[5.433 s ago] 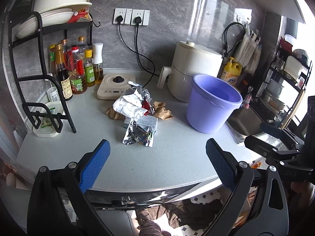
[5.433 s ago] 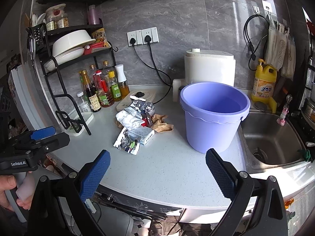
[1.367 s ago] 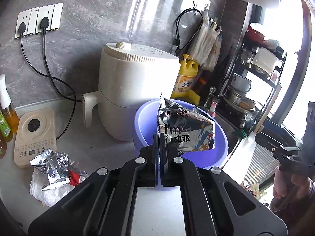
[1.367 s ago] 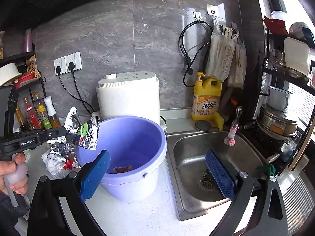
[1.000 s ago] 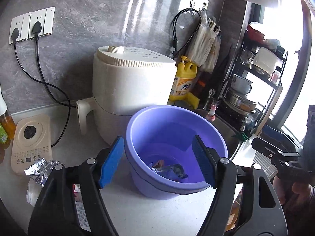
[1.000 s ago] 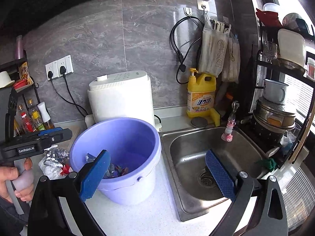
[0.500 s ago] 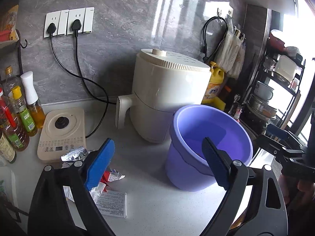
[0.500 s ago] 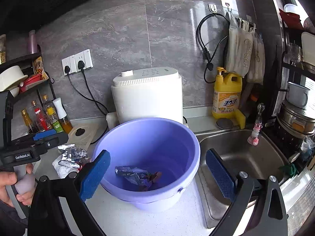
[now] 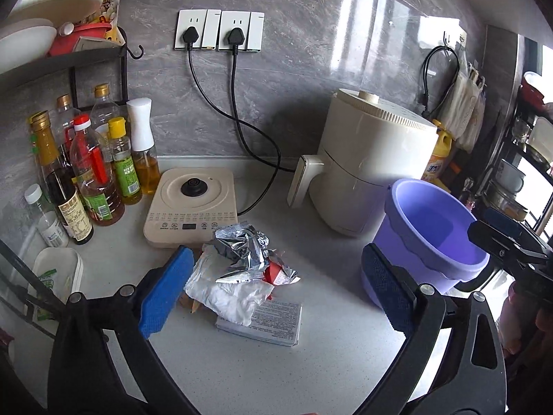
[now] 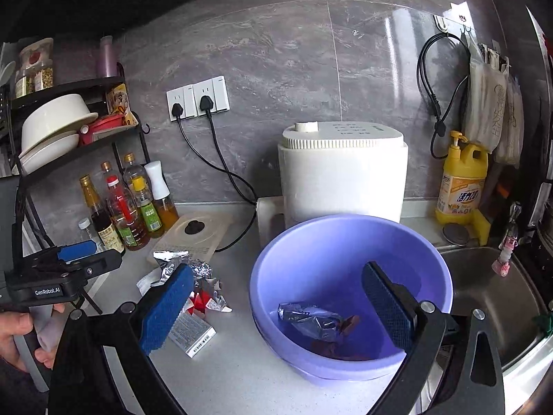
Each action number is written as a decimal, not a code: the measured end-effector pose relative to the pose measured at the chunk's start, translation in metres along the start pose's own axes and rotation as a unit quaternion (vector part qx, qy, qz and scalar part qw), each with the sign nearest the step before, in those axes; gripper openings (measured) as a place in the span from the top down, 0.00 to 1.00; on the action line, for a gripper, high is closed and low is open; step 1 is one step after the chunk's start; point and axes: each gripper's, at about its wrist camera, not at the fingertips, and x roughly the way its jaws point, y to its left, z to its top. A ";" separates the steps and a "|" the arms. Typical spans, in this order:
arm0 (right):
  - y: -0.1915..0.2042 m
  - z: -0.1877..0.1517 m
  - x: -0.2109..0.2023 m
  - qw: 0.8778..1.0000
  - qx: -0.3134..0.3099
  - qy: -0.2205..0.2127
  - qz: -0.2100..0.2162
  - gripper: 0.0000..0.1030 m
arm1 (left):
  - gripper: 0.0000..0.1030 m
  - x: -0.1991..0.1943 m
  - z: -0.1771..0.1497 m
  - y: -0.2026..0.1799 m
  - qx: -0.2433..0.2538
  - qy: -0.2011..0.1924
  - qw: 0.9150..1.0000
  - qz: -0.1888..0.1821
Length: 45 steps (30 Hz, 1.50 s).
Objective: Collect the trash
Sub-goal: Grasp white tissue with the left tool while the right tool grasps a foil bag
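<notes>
A trash pile lies on the grey counter: a crumpled foil wrapper (image 9: pixel 242 247), a white wrapper (image 9: pixel 224 290), a red scrap (image 9: pixel 274 273) and a flat printed box (image 9: pixel 268 320). My left gripper (image 9: pixel 276 294) is open and empty, hovering just in front of the pile. The purple bucket (image 9: pixel 432 221) stands to the right. In the right wrist view the bucket (image 10: pixel 311 249) holds a foil wrapper (image 10: pixel 307 316) and brown scraps (image 10: pixel 349 323). My right gripper (image 10: pixel 276 307) is open and empty above the bucket's near rim. The pile also shows there (image 10: pixel 197 269).
A cream induction base (image 9: pixel 191 205) sits behind the pile, with oil and sauce bottles (image 9: pixel 100 173) under a black rack at left. A white air fryer (image 9: pixel 369 173) stands behind the bucket. A sink (image 10: pixel 494 301) and yellow detergent bottle (image 10: pixel 461 186) lie right.
My left gripper dropped the foil wrapper into the bucket, opened, and swung left and back to the trash pile. My right gripper turned left, now facing down into the bucket.
</notes>
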 end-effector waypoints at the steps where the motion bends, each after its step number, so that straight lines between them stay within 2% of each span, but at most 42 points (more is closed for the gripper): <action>1: 0.006 0.000 0.002 1.000 -0.004 0.000 0.007 0.08 | 0.06 -0.002 -0.002 0.005 -0.003 0.000 1.000 0.005; 6: 0.034 0.000 0.014 0.999 -0.029 0.010 0.040 0.08 | 0.06 -0.006 -0.011 0.031 -0.026 0.006 0.999 0.027; 11: 0.063 -0.002 0.028 0.995 -0.053 0.031 0.078 0.08 | 0.06 0.000 -0.022 0.054 -0.048 0.020 0.998 0.022; 17: 0.084 -0.007 0.049 0.992 -0.063 0.055 0.096 0.08 | 0.09 0.017 -0.030 0.075 -0.059 0.025 0.998 0.008; 21: 0.092 -0.008 0.068 0.990 -0.062 0.075 0.098 0.09 | 0.30 0.038 -0.032 0.087 -0.068 0.042 0.997 -0.003; 24: 0.098 -0.008 0.085 0.988 -0.058 0.094 0.107 0.11 | 0.38 0.056 -0.034 0.097 -0.071 0.056 0.996 -0.011; 28: 0.106 -0.008 0.112 0.984 -0.056 0.122 0.119 0.20 | 0.57 0.083 -0.038 0.109 -0.071 0.090 0.993 -0.017; 32: 0.112 -0.008 0.142 0.978 -0.047 0.151 0.133 0.23 | 0.61 0.103 -0.039 0.115 -0.067 0.104 0.992 -0.031; 36: 0.120 -0.012 0.169 0.974 -0.045 0.174 0.140 0.25 | 0.71 0.120 -0.042 0.118 -0.059 0.118 0.990 -0.048; 38: 0.123 -0.014 0.183 0.970 -0.040 0.191 0.145 0.26 | 0.81 0.129 -0.045 0.117 -0.053 0.131 0.989 -0.043; 39: 0.124 -0.016 0.190 0.967 -0.037 0.202 0.148 0.26 | 0.93 0.129 -0.045 0.117 -0.052 0.130 0.989 -0.039; 40: 0.125 -0.017 0.196 0.964 -0.035 0.213 0.153 0.26 | 0.96 0.128 -0.046 0.118 -0.054 0.127 0.990 -0.040; 45: 0.135 -0.026 0.223 0.955 -0.053 0.242 0.162 0.32 | 0.97 0.108 -0.045 0.121 -0.076 0.090 0.992 -0.049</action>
